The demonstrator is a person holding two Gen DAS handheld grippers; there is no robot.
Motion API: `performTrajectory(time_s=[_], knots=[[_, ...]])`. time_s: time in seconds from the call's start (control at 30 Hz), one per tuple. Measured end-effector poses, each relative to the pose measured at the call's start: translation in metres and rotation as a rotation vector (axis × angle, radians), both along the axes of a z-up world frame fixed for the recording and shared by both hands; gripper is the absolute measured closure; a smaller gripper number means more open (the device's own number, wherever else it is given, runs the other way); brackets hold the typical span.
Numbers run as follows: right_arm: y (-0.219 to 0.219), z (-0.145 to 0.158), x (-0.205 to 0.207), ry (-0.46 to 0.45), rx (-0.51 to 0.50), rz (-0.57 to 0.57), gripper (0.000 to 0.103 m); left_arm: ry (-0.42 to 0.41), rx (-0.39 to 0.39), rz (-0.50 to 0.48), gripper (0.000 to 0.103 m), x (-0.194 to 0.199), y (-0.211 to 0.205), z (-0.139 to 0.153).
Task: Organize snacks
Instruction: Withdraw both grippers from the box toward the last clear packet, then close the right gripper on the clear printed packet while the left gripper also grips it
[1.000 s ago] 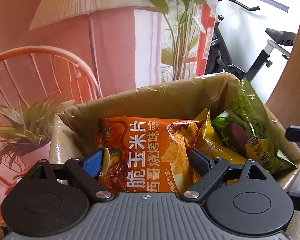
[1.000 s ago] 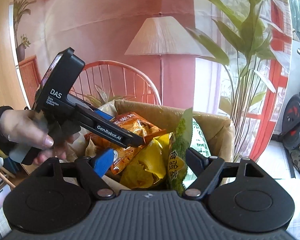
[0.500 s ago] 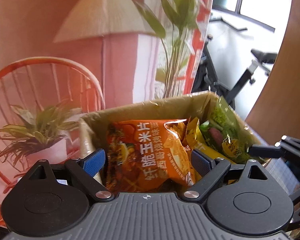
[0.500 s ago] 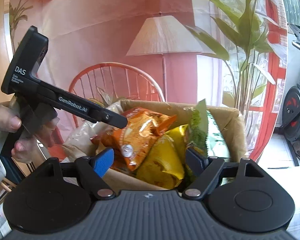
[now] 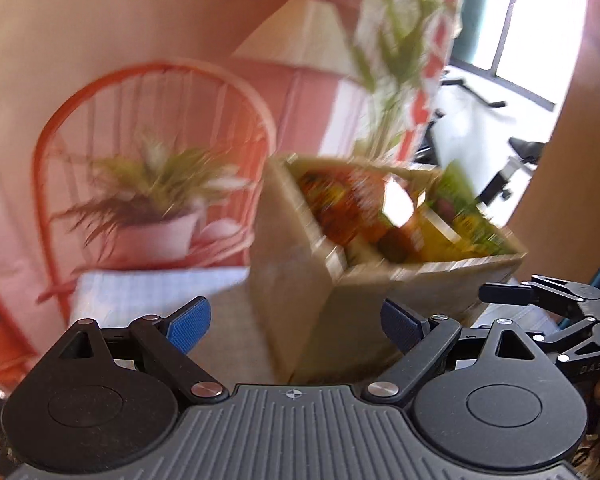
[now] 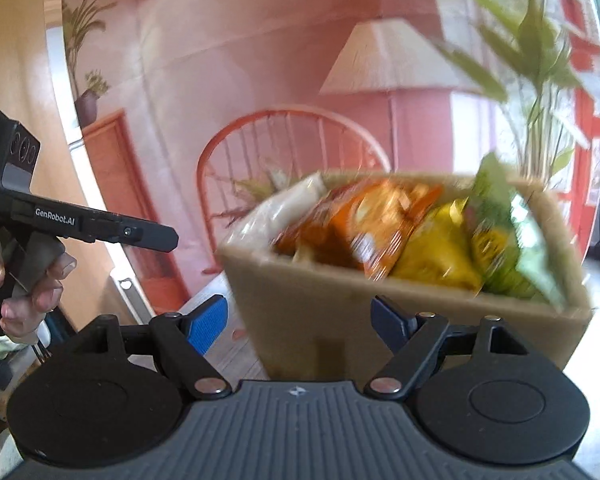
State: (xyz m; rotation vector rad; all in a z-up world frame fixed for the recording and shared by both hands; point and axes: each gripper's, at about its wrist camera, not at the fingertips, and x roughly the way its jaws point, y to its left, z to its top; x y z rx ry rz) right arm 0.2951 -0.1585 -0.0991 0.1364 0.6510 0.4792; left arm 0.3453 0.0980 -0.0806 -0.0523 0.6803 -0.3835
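A tan box [image 5: 296,280] stands on the table and holds snack bags: an orange corn chip bag [image 5: 340,204], a yellow bag [image 5: 436,240] and a green bag [image 5: 464,204]. The box also shows in the right wrist view [image 6: 340,312], with the orange bag [image 6: 364,228], the yellow bag [image 6: 440,252] and the green bag [image 6: 496,220]. My left gripper [image 5: 296,320] is open and empty, a short way in front of the box. My right gripper [image 6: 300,320] is open and empty, also in front of the box. Both views are blurred.
A printed backdrop with a lamp, a red chair [image 5: 148,128] and plants hangs behind the box. An exercise bike [image 5: 512,160] stands at the right. The other gripper shows at the right of the left wrist view [image 5: 560,320] and at the left of the right wrist view [image 6: 60,220].
Both grippers have pulled back and away from the box, which now looks smaller and farther. The orange bag and the green bag stay in the box.
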Motion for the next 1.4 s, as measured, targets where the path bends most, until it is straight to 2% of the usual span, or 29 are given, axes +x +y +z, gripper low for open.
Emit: performTrajectory(time_s=[0.13, 0.3, 0.47, 0.53, 0.73, 0.8, 0.93, 1.1, 1.2, 1.27, 1.3, 1.33, 1.4], knots=[[0.014, -0.034, -0.001, 0.087, 0.010, -0.005, 0.022, 0.079, -0.057, 0.046, 0.011, -0.002, 0.012, -0.040], [0.026, -0.083, -0.004, 0.211, 0.018, -0.018, 0.022, 0.153, 0.000, 0.077, 0.018, -0.005, 0.003, -0.095], [0.035, -0.126, -0.006, 0.329, -0.011, -0.021, 0.023, 0.244, -0.006, 0.077, 0.023, -0.003, -0.008, -0.137], [0.037, -0.137, -0.007, 0.360, -0.023, -0.023, 0.028, 0.276, -0.020, 0.073, 0.027, -0.002, -0.010, -0.149], [0.036, -0.155, -0.014, 0.409, -0.010, -0.041, 0.036, 0.331, -0.044, 0.071, 0.030, -0.006, -0.016, -0.172], [0.036, -0.159, -0.015, 0.421, -0.009, -0.046, 0.039, 0.310, -0.036, 0.072, 0.030, -0.013, -0.019, -0.173], [0.040, -0.160, -0.018, 0.412, -0.016, -0.043, 0.040, 0.296, -0.032, 0.070, 0.042, -0.020, -0.022, -0.172], [0.046, -0.158, -0.025, 0.388, -0.046, -0.023, 0.045, 0.286, -0.046, 0.092, 0.044, -0.032, -0.024, -0.173], [0.048, -0.157, -0.028, 0.378, -0.054, -0.015, 0.056, 0.286, -0.066, 0.109, 0.044, -0.041, -0.022, -0.173], [0.048, -0.157, -0.027, 0.379, -0.048, -0.013, 0.058, 0.285, -0.077, 0.119, 0.044, -0.046, -0.020, -0.174], [0.049, -0.157, -0.027, 0.378, -0.048, -0.010, 0.064, 0.284, -0.081, 0.123, 0.044, -0.047, -0.020, -0.174], [0.049, -0.157, -0.027, 0.378, -0.051, -0.006, 0.078, 0.283, -0.084, 0.127, 0.044, -0.048, -0.019, -0.175], [0.050, -0.159, -0.028, 0.385, -0.056, 0.003, 0.095, 0.279, -0.088, 0.133, 0.045, -0.049, -0.019, -0.174]])
